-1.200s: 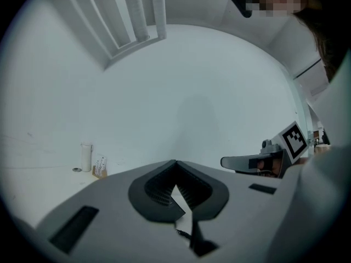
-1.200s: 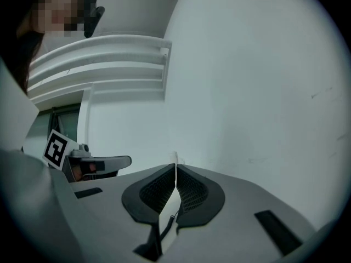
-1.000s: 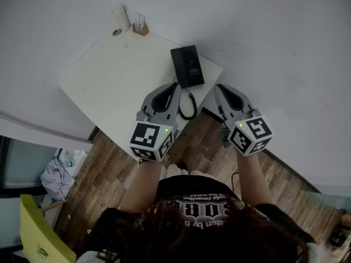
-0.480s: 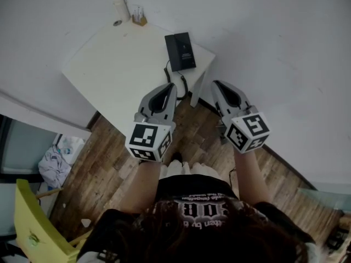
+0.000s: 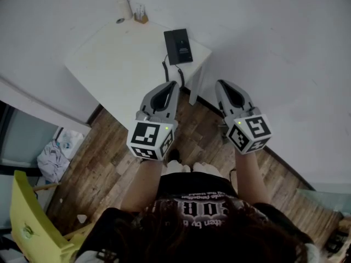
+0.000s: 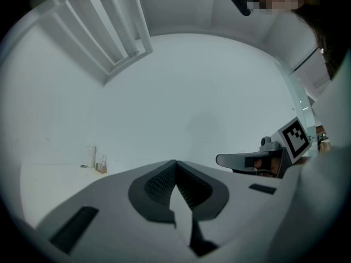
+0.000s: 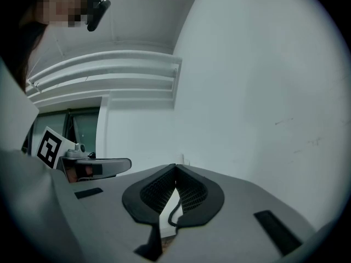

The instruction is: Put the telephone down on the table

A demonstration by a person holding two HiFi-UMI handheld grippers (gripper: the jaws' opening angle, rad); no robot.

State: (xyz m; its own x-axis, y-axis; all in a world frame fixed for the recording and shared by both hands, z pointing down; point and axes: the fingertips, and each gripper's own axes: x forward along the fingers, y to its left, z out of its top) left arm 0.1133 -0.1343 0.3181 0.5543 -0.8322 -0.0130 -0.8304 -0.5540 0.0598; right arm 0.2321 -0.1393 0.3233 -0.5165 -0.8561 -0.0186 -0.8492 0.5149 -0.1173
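Note:
The black telephone [image 5: 178, 46] lies flat on the white table [image 5: 120, 64], near its right corner. Its cord [image 5: 164, 70] curls over the table edge. My left gripper [image 5: 173, 84] is shut and empty, its tips just off that edge below the phone. My right gripper [image 5: 221, 84] is also shut and empty, over the wooden floor to the right of the table. In the left gripper view the jaws [image 6: 175, 162] meet with nothing between them, and the right gripper [image 6: 255, 160] shows beside them. The right gripper view shows its jaws [image 7: 175, 166] closed, with the cord [image 7: 172, 213] behind them.
A white cylinder [image 5: 125, 6], a small wooden holder [image 5: 141, 16] and a small round thing [image 5: 120, 21] stand at the table's far corner. A white wall runs behind and to the right. A yellow chair [image 5: 30, 223] and a bundle of cloth [image 5: 52, 160] are at lower left.
Both grippers have drawn back from the table; the left one, earlier over the table edge by the cord, is now off it. The telephone lies farther from them.

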